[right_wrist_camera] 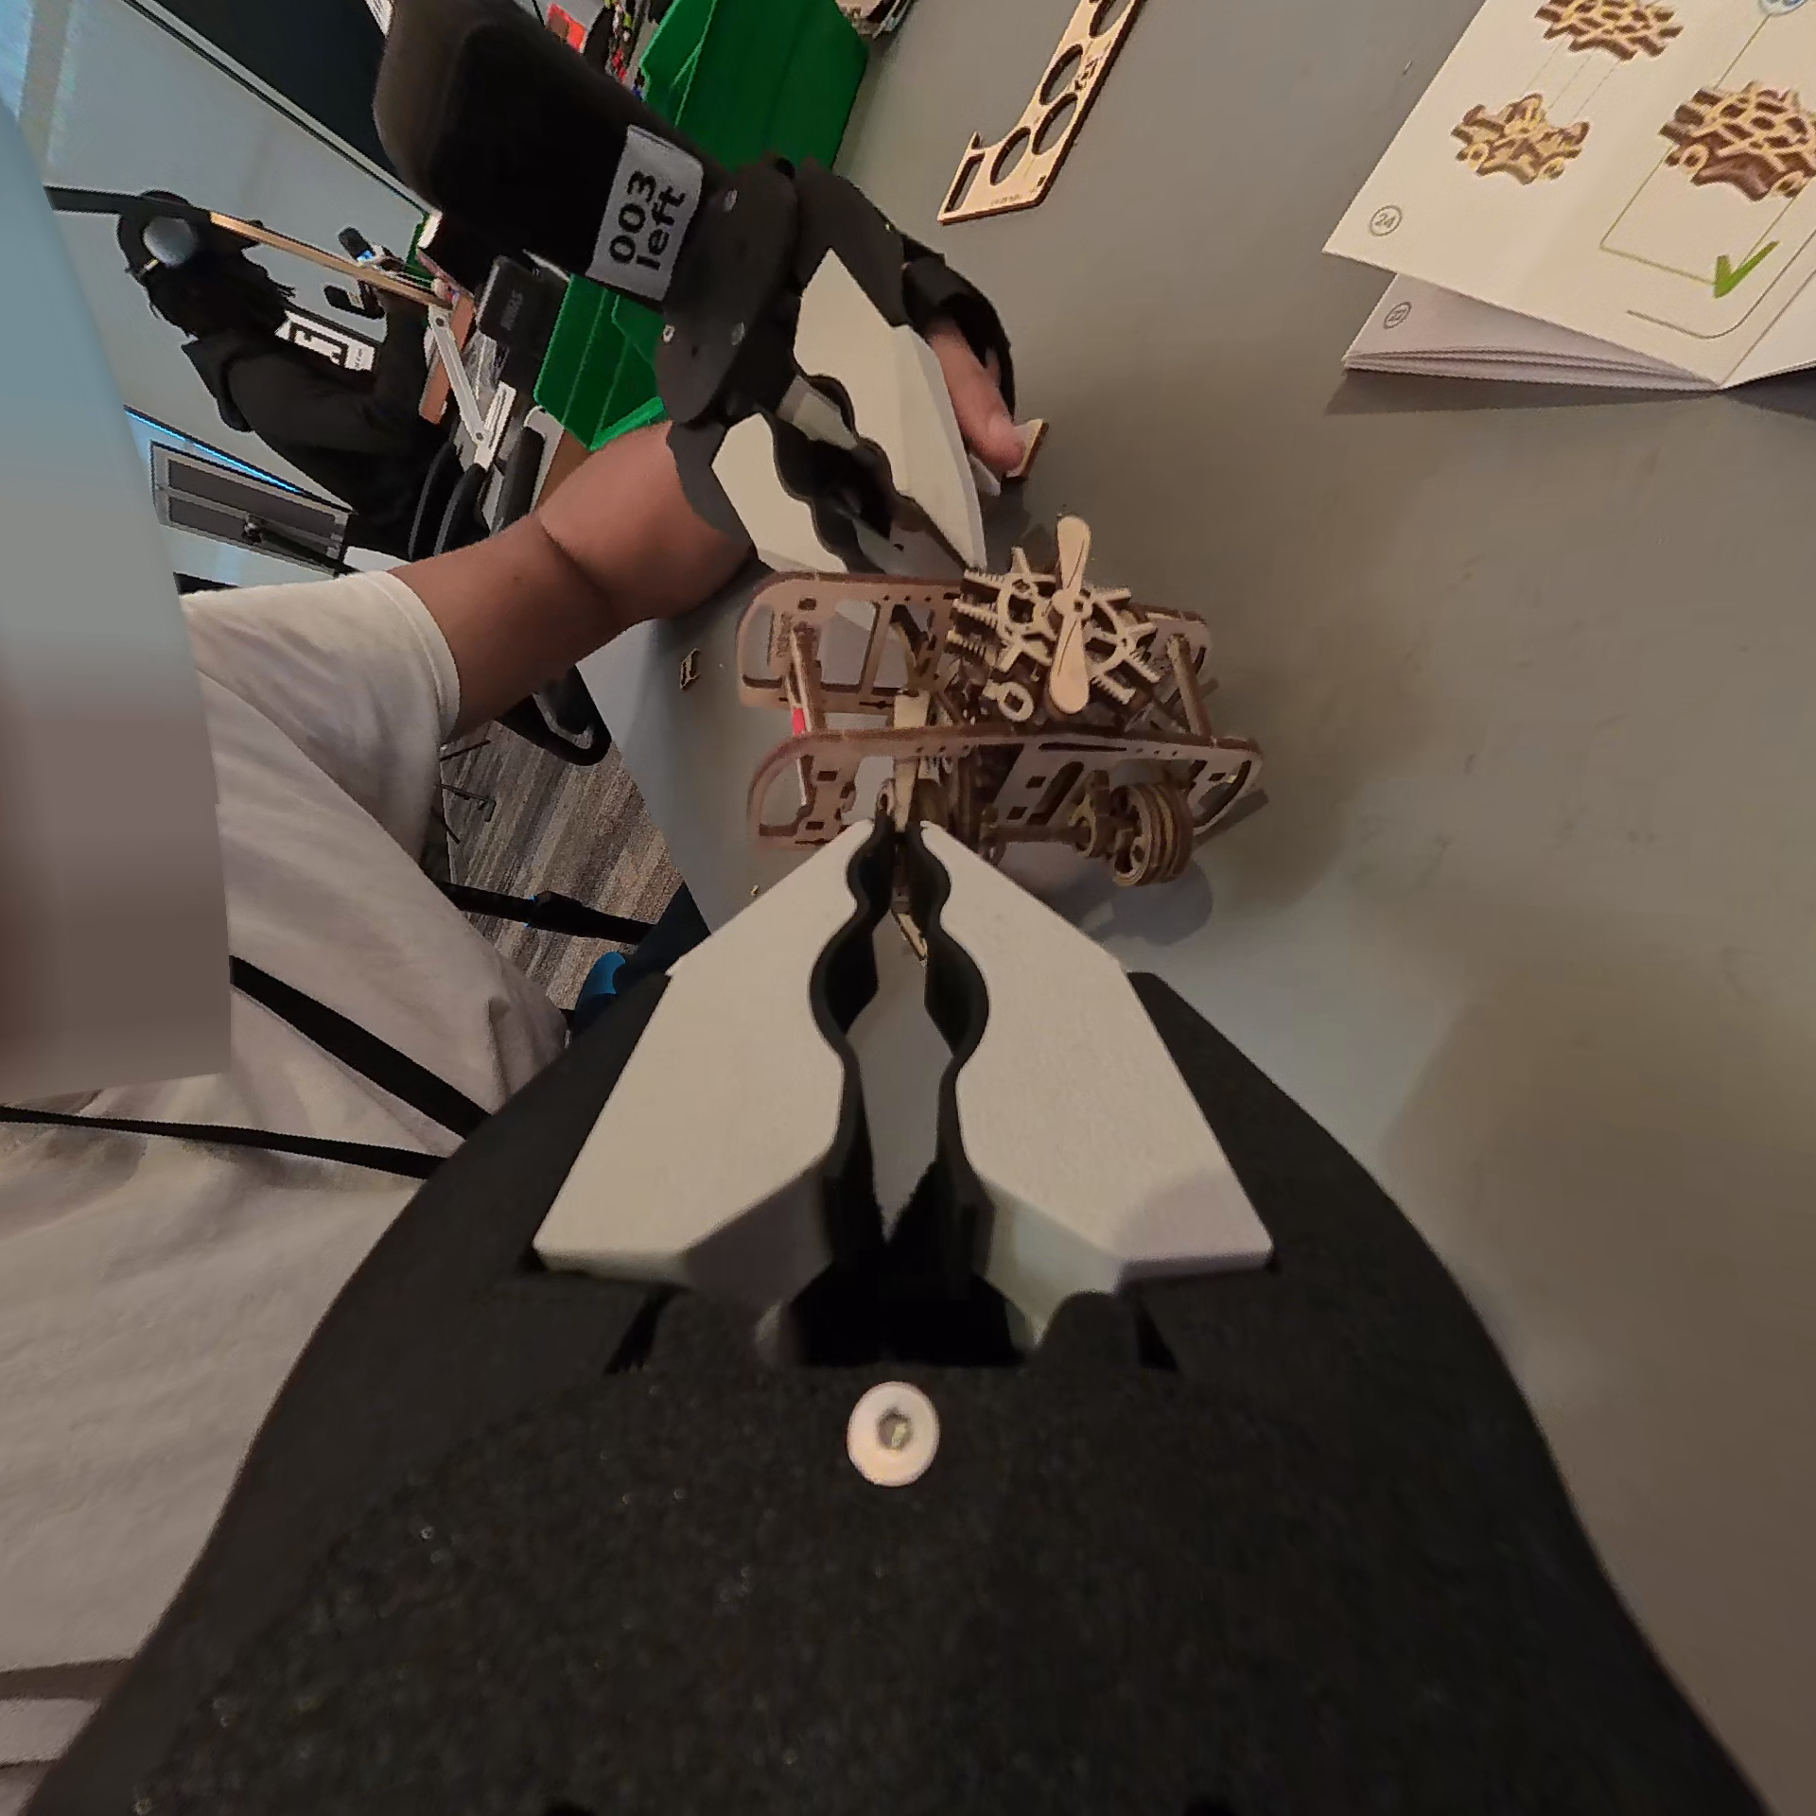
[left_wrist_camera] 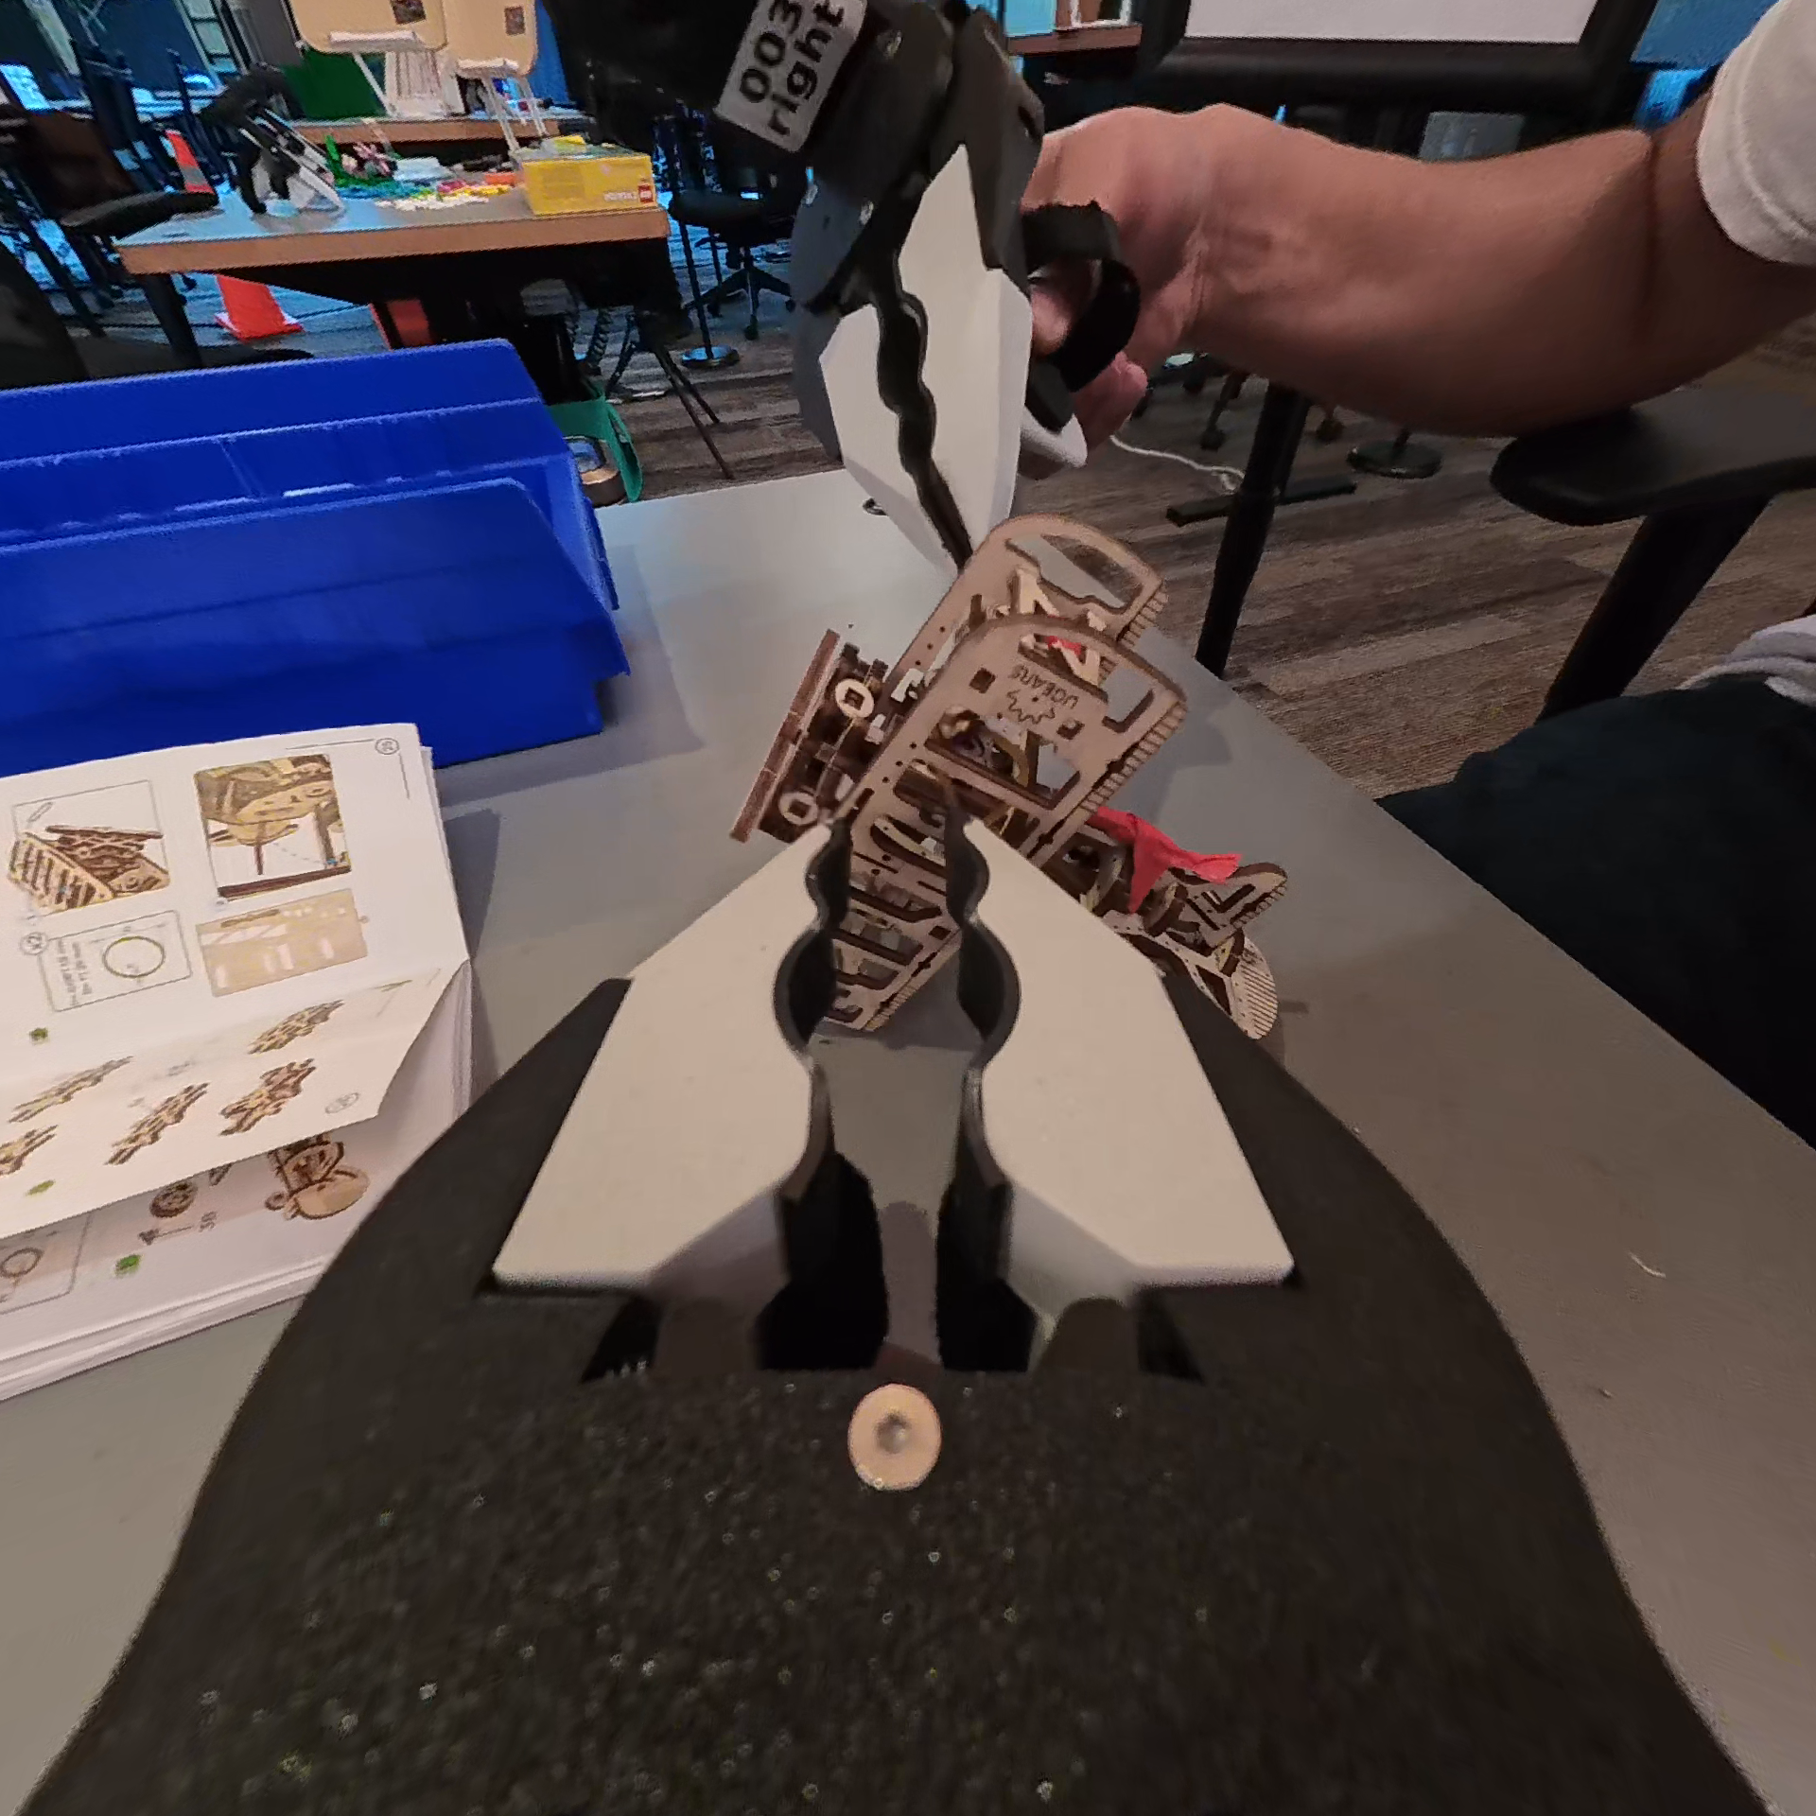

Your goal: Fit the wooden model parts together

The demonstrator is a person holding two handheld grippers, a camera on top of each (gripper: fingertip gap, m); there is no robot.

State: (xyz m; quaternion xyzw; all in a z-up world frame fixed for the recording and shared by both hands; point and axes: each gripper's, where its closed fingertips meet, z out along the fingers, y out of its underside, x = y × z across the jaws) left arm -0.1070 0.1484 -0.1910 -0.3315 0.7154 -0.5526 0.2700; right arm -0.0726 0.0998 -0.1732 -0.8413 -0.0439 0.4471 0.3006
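A wooden biplane model [left_wrist_camera: 983, 786] is held tilted above the grey counter [left_wrist_camera: 1376, 1228], its lower end close to the surface. The left hand-held gripper [left_wrist_camera: 896, 845] is pinched on a wing panel of the model, its white fingers [left_wrist_camera: 717, 1061] narrowed around the slatted edge. The right hand-held gripper [right_wrist_camera: 899, 835] is pressed together on a thin wooden strut at the edge of the lower wing, seen in the right wrist view. The right hand [left_wrist_camera: 1160, 265] is wrapped around its handle, forearm stretched in from the side. An open instruction booklet [left_wrist_camera: 197, 983] lies beside stacked blue bins [left_wrist_camera: 295, 550]. A loose wooden sheet [right_wrist_camera: 1042, 108] lies farther off.
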